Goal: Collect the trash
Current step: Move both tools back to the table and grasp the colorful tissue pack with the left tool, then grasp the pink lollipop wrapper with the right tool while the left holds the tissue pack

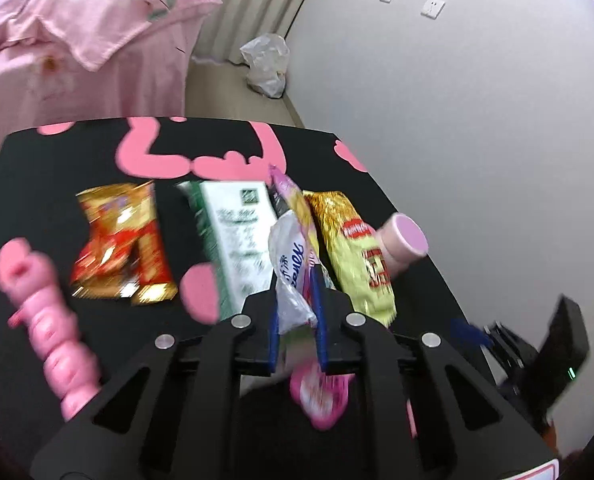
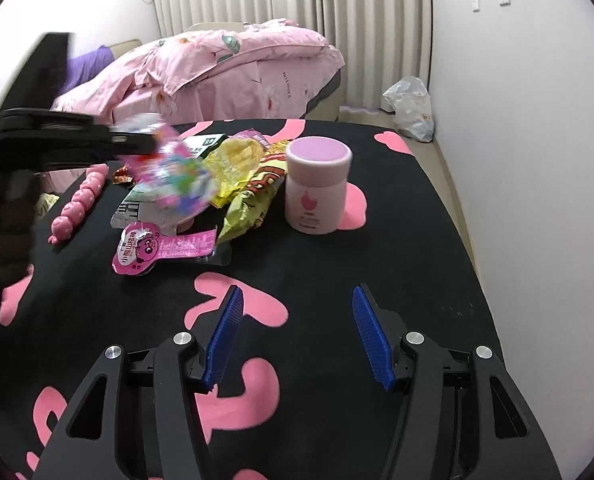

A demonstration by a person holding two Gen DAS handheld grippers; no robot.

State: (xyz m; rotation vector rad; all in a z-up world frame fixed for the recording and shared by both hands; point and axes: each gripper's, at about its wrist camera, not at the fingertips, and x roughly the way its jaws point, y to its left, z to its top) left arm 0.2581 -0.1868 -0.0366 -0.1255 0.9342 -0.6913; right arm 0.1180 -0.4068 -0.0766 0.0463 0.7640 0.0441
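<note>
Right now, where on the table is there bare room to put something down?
The near part of the black tablecloth is bare, from the open right gripper up to the pink jar and the right edge. It is crowded on the left: wrappers piled beside the jar, a pink toy, and the left gripper shut on a wrapper.

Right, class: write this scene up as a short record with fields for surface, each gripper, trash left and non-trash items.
surface: black cloth with pink shapes
left gripper: shut on crumpled wrappers
right gripper: open, nothing between its jaws
trash left: yellow packet, pink wrapper, red-gold packet
non-trash: pink jar, upright
</note>
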